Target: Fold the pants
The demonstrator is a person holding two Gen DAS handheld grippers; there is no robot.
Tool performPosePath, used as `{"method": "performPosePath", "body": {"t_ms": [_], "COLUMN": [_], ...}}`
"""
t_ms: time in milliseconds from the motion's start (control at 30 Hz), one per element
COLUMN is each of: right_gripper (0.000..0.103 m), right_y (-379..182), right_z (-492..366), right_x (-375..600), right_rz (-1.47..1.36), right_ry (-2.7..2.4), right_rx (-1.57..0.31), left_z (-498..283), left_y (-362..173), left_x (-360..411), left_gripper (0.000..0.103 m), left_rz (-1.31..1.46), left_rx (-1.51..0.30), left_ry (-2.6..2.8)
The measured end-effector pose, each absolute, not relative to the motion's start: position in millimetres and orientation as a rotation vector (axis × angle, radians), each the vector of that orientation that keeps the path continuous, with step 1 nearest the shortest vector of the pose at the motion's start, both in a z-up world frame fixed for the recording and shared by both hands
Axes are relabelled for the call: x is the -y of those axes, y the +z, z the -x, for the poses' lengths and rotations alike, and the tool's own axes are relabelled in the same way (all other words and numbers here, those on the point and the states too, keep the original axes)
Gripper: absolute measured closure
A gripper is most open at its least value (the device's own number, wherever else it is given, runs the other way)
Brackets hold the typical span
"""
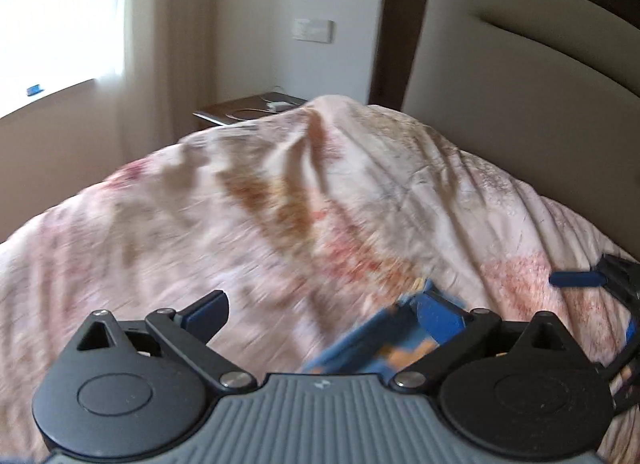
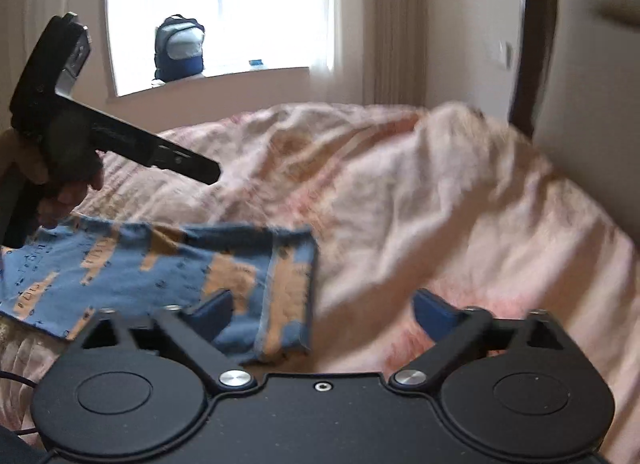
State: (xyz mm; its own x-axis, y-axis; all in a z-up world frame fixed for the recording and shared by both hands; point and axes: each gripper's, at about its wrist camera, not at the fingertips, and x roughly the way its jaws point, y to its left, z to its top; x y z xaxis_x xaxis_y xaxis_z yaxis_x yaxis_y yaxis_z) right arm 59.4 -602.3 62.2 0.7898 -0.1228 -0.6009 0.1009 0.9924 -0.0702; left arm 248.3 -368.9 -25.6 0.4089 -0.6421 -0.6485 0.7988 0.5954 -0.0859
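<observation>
The left gripper (image 1: 322, 314) has its jaws wide apart and grips nothing; a blurred corner of the blue pants (image 1: 372, 344) lies just beside its right finger (image 1: 440, 314). The right gripper (image 2: 322, 314) is also wide open and holds nothing, and its left finger (image 2: 212, 310) is over the pants (image 2: 168, 276).

The pants are blue with orange patches and small dark print; the writing on them is too blurred to read. They lie folded flat on a pink flowered quilt (image 2: 420, 204), toward the left side in the right wrist view. The quilt is wrinkled and rises into a hump near the padded headboard (image 1: 520, 84).

Further away there are a dark bedside table (image 1: 248, 108), a wall switch plate (image 1: 314, 30) and a backpack (image 2: 180, 48) on the windowsill (image 2: 212, 82).
</observation>
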Motion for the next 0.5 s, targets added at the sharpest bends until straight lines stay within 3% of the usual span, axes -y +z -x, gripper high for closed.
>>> {"method": "performPosePath", "body": {"t_ms": [200,400,500], "right_gripper": [0.001,0.001,0.001], "right_y": [52.9,32.0,25.3], "right_z": [-75.9,-92.8,-94.8], "right_x": [560.9,551.5,568.8], "right_rz": [0.151,0.285,0.357], "right_ry": [-0.052,-0.08,-0.202], "right_rx": [-0.666,-0.872,-0.939], "left_z": [-205.7,-174.1,-179.8], "left_y": [-45.9,-81.0,-85.1], "left_x": [286.3,210.6,171.9], "left_gripper": [0.0,0.001,0.001], "left_rz": [-0.367,-0.621,-0.564], "left_rx": [-0.684,-0.709,-0.761], "left_ry": [-0.828,-0.722,-0.67]}}
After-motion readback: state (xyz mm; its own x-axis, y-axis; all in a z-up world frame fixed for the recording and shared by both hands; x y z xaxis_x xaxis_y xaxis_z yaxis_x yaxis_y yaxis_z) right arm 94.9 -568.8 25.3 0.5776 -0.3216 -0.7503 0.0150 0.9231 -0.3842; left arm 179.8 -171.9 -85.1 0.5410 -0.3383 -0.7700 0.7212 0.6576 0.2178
